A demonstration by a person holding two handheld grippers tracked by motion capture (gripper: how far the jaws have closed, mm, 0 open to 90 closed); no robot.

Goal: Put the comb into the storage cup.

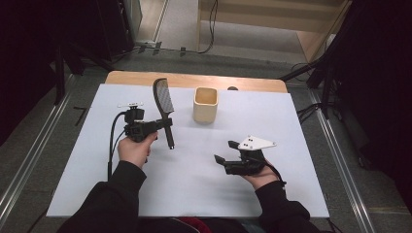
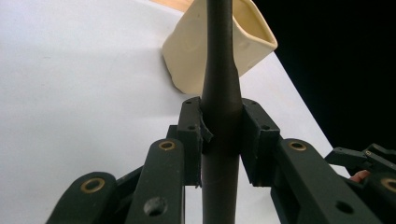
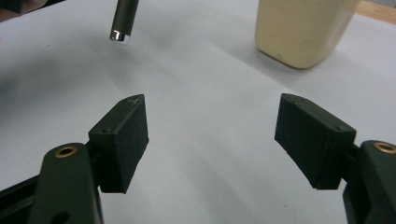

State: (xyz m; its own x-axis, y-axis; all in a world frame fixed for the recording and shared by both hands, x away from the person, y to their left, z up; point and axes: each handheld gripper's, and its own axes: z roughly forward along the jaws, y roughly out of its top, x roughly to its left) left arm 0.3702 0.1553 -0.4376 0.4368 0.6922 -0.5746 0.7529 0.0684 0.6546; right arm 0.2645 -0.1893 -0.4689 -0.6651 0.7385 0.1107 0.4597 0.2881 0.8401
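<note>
Hairbrush (image 1: 164, 104) — one, black, held clear of the white sheet (image 1: 184, 194) by the left gripper (image 1: 167, 125). In the left gripper view the two pads were pressed against the handle (image 2: 221, 116) from either side, clamped near its middle. From the high view the bristle head pointed away from the person, toward the far edge of the table (image 1: 145, 77), and the handle end hung down toward the near side.

Count: one brush, one cream cup (image 1: 205, 104), two grippers, one white sheet on a wooden table. The cup stood upright just to the right of the brush head, apart from it.

Right gripper (image 1: 226, 152) rested low over the sheet, well right of the brush; its jaws stood wide apart with only bare sheet between them. The right gripper view also caught the handle's metal-capped tip (image 3: 122, 28) at upper left and the cup's base (image 3: 303, 32) at upper right — both cut off by the frame.

Hard to make out: the bristles in the high view, and the cup's inside. In the left gripper view the handle hid part of the cup (image 2: 191, 51), and the brush head was cut off at the top.
</note>
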